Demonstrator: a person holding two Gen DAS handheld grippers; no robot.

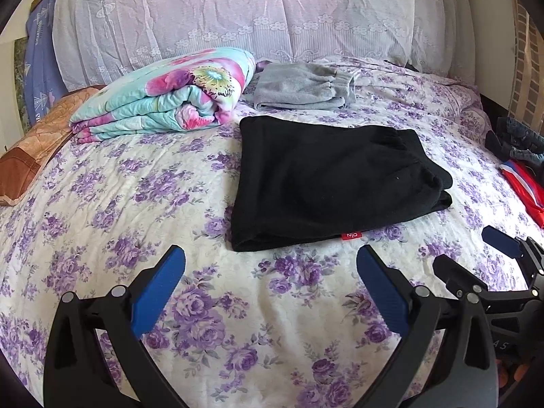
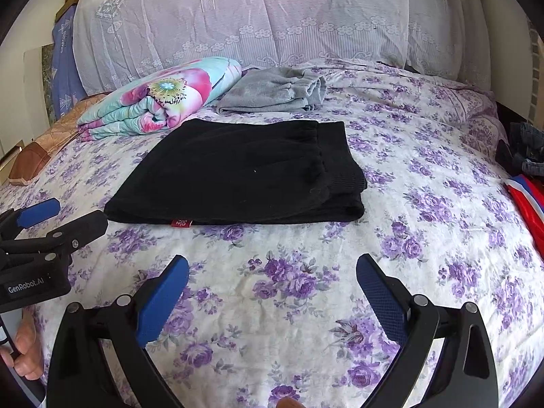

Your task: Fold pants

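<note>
Black pants [image 1: 333, 180] [image 2: 238, 173] lie folded into a flat rectangle on the floral bedsheet [image 1: 136, 204] [image 2: 425, 204], waistband to the right, a small red tag [image 1: 352, 235] [image 2: 180, 222] at the near edge. My left gripper [image 1: 272, 261] is open over bare sheet just short of the pants' near edge, holding nothing. It also shows at the left of the right wrist view, left gripper [image 2: 74, 216], held by a hand [image 2: 23, 350]. My right gripper [image 2: 272, 261] is open and empty, also in front of the pants. The right gripper [image 1: 472, 251] appears at the lower right of the left wrist view.
Folded grey pants [image 1: 302, 85] [image 2: 272, 91] lie behind the black ones, beside a folded floral quilt [image 1: 170, 98] [image 2: 163, 98]. A brown pillow [image 1: 34, 156] sits far left. Red cloth [image 1: 523, 187] [image 2: 527, 204] and denim [image 1: 520, 139] [image 2: 523, 149] lie at the right edge. A lace cover [image 1: 238, 17] hangs behind.
</note>
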